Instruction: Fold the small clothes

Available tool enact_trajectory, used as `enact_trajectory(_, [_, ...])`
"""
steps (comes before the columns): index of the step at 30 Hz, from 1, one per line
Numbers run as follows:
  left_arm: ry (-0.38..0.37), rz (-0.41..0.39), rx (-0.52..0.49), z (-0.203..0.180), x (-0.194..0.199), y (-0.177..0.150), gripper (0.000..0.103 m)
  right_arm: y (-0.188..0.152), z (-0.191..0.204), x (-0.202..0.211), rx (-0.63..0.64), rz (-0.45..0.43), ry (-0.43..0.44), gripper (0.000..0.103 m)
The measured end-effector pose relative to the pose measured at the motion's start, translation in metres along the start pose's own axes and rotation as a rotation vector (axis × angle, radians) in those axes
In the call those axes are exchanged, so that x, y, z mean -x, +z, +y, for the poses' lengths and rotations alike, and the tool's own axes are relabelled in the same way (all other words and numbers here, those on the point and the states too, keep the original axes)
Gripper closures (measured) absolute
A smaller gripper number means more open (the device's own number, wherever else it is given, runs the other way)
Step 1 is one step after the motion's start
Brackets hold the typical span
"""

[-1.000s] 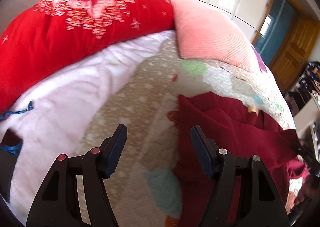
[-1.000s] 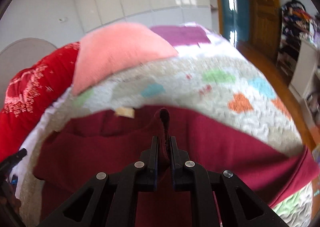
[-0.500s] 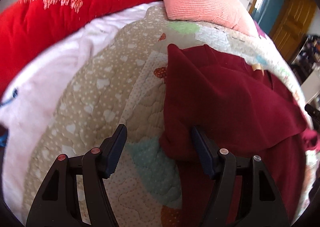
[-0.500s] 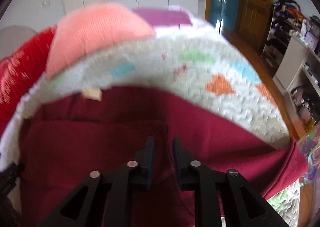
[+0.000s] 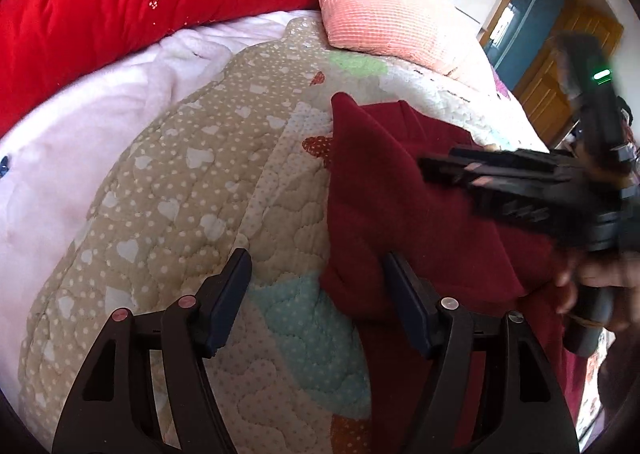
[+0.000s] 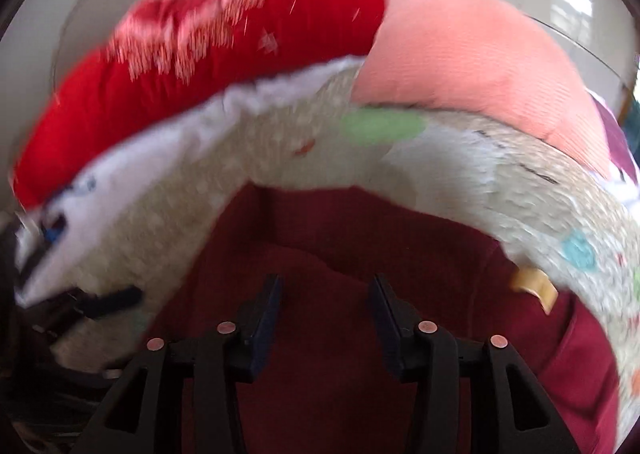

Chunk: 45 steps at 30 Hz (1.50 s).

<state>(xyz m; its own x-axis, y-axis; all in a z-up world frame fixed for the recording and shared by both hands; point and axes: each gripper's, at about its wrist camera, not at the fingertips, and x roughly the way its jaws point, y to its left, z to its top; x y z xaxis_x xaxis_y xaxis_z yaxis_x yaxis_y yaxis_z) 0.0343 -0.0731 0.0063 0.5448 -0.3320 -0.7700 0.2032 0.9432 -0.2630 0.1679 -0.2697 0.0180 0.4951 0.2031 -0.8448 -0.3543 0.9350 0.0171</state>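
— Where is the maroon garment [image 5: 404, 214] found?
— Spread on the quilt [image 5: 192, 190], long axis running away from the grippers, one layer already folded over. Its left edge is nearest the left gripper [image 5: 316, 294], opened wide, nothing held.
— And the right gripper [image 6: 325, 308]?
— Held open above the cloth, empty; a tan tag [image 6: 534, 286] is seen.

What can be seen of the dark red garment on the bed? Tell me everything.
The dark red garment is soft, matte knit-like cloth, lying on the heart-patterned quilt with one side folded over itself. A tan label shows near its far edge. The left gripper is open around its folded corner; the right gripper hangs open above it.
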Motion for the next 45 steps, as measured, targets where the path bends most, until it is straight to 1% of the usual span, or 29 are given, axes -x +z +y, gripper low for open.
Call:
enact_trajectory(1, [0.001, -0.001, -0.009, -0.001, -0.001, 0.001, 0.034, -0.001, 0.001, -0.009, 0.017, 0.021, -0.025, 0.059])
enact_trajectory(2, [0.001, -0.002, -0.013, -0.001, -0.001, 0.002, 0.034, -0.001, 0.000, -0.014, 0.027, 0.032, -0.020, 0.059])
enact_trajectory(3, [-0.001, -0.002, -0.015, -0.001, -0.001, 0.003, 0.034, -0.003, 0.000, -0.015, 0.032, 0.027, 0.000, 0.069])
enact_trajectory(4, [-0.004, -0.003, -0.012, -0.001, 0.000, 0.004, 0.034, -0.005, 0.002, -0.014, 0.044, 0.022, 0.014, 0.083])
enact_trajectory(5, [-0.006, -0.005, -0.008, 0.001, 0.001, 0.004, 0.034, -0.006, 0.006, -0.013, 0.070, 0.014, 0.001, 0.094])
enact_trajectory(6, [-0.003, -0.012, -0.006, 0.001, 0.003, 0.005, 0.034, -0.008, 0.011, -0.010, 0.102, 0.004, -0.028, 0.100])
enact_trajectory(9, [0.019, -0.045, -0.010, 0.001, 0.009, 0.006, 0.034, -0.009, 0.018, 0.005, 0.124, -0.041, -0.078, 0.100])
enact_trajectory(12, [0.024, -0.056, -0.011, 0.001, 0.008, 0.007, 0.034, -0.003, 0.013, 0.019, 0.056, -0.118, -0.118, 0.100])
enact_trajectory(13, [0.026, -0.042, -0.011, 0.000, 0.005, 0.006, 0.034, -0.002, 0.010, 0.016, 0.029, -0.112, -0.134, 0.100])
enact_trajectory(14, [0.027, -0.033, -0.011, 0.000, 0.003, 0.006, 0.034, -0.002, 0.007, 0.007, -0.004, -0.079, -0.148, 0.100])
enact_trajectory(17, [0.032, -0.036, -0.018, -0.001, 0.003, 0.005, 0.034, -0.005, 0.010, -0.015, -0.004, -0.009, -0.212, 0.100])
enact_trajectory(19, [0.035, -0.033, -0.018, 0.000, 0.003, 0.005, 0.034, -0.006, 0.009, -0.011, -0.021, -0.021, -0.217, 0.100])
enact_trajectory(21, [0.028, -0.030, -0.006, 0.001, 0.004, 0.006, 0.034, -0.006, 0.006, 0.000, -0.046, -0.037, -0.194, 0.100])
enact_trajectory(22, [0.030, -0.031, -0.004, 0.000, 0.005, 0.006, 0.034, -0.006, 0.005, 0.007, -0.035, -0.037, -0.212, 0.100])
enact_trajectory(25, [0.041, -0.038, -0.014, -0.002, 0.009, 0.005, 0.034, -0.010, -0.001, 0.011, -0.008, -0.020, -0.375, 0.102])
enact_trajectory(26, [0.044, -0.037, -0.020, -0.002, 0.009, 0.004, 0.034, -0.013, -0.011, 0.016, -0.056, -0.036, -0.356, 0.102])
enact_trajectory(29, [0.043, -0.021, -0.015, -0.002, 0.004, 0.003, 0.034, -0.017, -0.031, 0.030, -0.196, -0.080, -0.182, 0.102])
enact_trajectory(30, [0.039, -0.023, -0.009, -0.001, 0.005, 0.003, 0.034, -0.017, -0.030, 0.031, -0.203, -0.096, -0.152, 0.101])
enact_trajectory(32, [0.036, -0.022, -0.007, 0.000, 0.005, 0.003, 0.034, -0.011, -0.021, 0.030, -0.162, -0.113, -0.109, 0.089])
enact_trajectory(33, [0.034, -0.022, -0.005, 0.000, 0.004, 0.003, 0.034, -0.007, -0.016, 0.025, -0.143, -0.103, -0.095, 0.062])
enact_trajectory(34, [0.034, -0.020, -0.004, 0.000, 0.004, 0.003, 0.034, -0.003, -0.010, 0.019, -0.127, -0.094, -0.079, 0.042])
enact_trajectory(36, [0.035, -0.020, -0.005, 0.000, 0.004, 0.004, 0.034, 0.003, 0.001, 0.007, -0.099, -0.082, -0.048, 0.039])
enact_trajectory(37, [0.035, -0.021, -0.006, 0.000, 0.004, 0.004, 0.034, 0.006, 0.006, -0.001, -0.080, -0.062, -0.042, 0.044])
enact_trajectory(38, [0.033, -0.022, -0.005, 0.001, 0.006, 0.004, 0.034, 0.007, 0.011, -0.013, -0.053, -0.019, -0.047, 0.056])
enact_trajectory(39, [0.030, -0.032, 0.002, 0.001, 0.009, 0.005, 0.034, 0.006, 0.016, -0.017, -0.034, 0.002, -0.055, 0.081])
enact_trajectory(40, [0.029, -0.050, 0.011, 0.002, 0.014, 0.005, 0.034, 0.007, 0.021, -0.016, -0.015, -0.002, -0.078, 0.089])
enact_trajectory(41, [0.030, -0.075, 0.017, 0.003, 0.019, 0.006, 0.034, 0.008, 0.029, -0.007, 0.018, -0.042, -0.123, 0.095])
enact_trajectory(43, [0.037, -0.123, 0.019, 0.002, 0.027, 0.008, 0.034, 0.008, 0.032, 0.009, 0.020, -0.104, -0.174, 0.096])
enact_trajectory(45, [0.041, -0.099, 0.012, 0.000, 0.021, 0.008, 0.034, 0.008, 0.020, 0.012, -0.067, -0.116, -0.190, 0.096])
